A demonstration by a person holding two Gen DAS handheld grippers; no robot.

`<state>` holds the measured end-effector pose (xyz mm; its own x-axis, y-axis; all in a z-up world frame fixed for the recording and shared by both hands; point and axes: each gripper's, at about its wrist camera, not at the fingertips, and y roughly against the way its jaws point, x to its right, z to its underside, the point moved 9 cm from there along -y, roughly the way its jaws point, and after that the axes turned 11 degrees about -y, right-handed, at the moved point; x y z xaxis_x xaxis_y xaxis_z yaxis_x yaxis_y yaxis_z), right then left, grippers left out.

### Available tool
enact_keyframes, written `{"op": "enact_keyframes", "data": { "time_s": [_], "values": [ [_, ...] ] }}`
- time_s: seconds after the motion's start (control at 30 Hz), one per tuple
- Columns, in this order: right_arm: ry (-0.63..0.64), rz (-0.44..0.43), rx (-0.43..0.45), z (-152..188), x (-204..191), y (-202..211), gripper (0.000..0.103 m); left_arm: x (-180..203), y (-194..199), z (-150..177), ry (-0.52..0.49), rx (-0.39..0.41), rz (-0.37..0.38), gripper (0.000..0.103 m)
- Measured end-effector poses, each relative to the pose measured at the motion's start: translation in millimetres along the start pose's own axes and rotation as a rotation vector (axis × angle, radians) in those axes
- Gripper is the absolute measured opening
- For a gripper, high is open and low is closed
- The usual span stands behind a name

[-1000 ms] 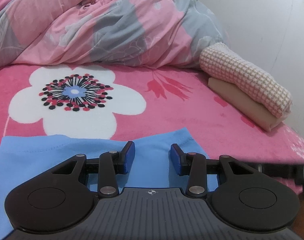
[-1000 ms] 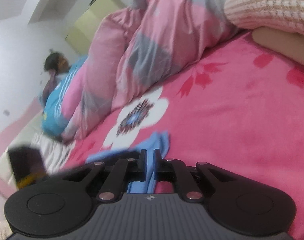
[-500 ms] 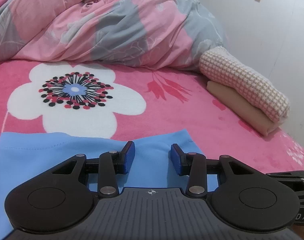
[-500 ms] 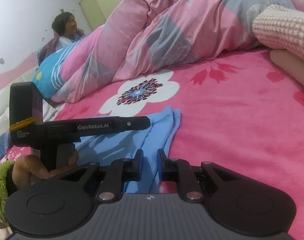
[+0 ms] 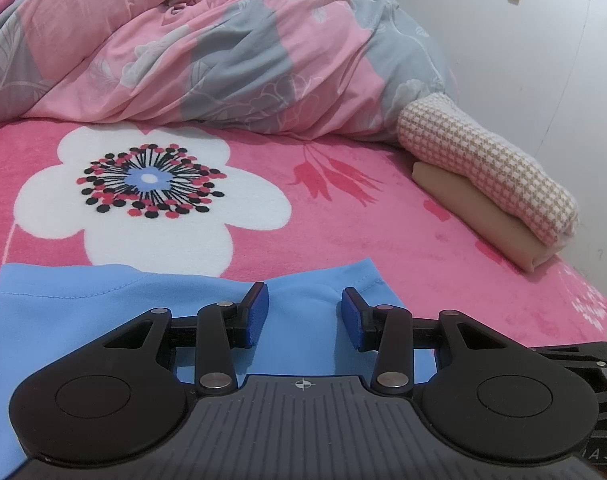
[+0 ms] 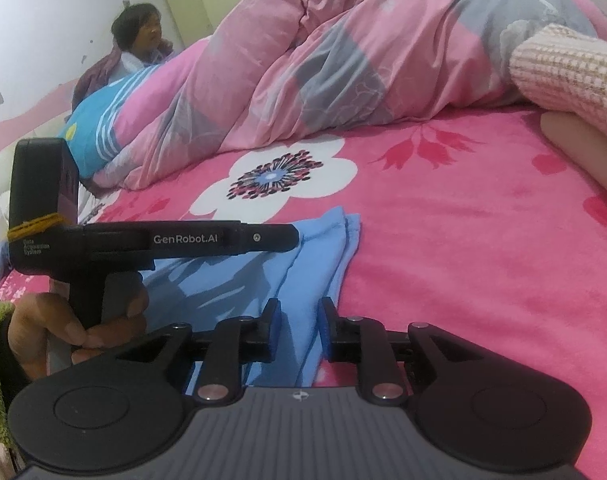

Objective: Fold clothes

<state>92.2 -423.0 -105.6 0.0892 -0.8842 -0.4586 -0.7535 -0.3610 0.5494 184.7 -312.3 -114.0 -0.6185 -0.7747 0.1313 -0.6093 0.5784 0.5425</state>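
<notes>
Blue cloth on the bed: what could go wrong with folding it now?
The right tool is opening over the blue cloth, so the bunched edge it sits over may slip and spread. The two tools are close together, with the left tool open over the same cloth, so they might bump.

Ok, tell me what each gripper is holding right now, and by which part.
Nothing. The left gripper stands open over the blue garment; the right gripper is opening above its folded edge, pads not pressing it.

Rumpled pink-grey duvet (image 5: 207, 52) on flowered pink blanket (image 5: 383, 232), white wall (image 5: 523, 48) alongside.
</notes>
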Motion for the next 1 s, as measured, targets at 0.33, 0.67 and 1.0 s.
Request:
{"op": "enact_keyframes", "data": {
  "time_s": [0.33,0.67,1.0],
  "values": [
    [-0.020,-0.024,0.012,1,3,1,0.023,0,0,0,-0.003,0.003,-0.001,0.041],
    [-0.067,0.034,0.071,-1,14,7,0.000,3,0,1,-0.030,0.000,-0.021,0.041],
    [-0.342,-0.059,0.077,2,50,31,0.010,5,-1,2,-0.058,-0.004,-0.037,0.042]
  ]
}}
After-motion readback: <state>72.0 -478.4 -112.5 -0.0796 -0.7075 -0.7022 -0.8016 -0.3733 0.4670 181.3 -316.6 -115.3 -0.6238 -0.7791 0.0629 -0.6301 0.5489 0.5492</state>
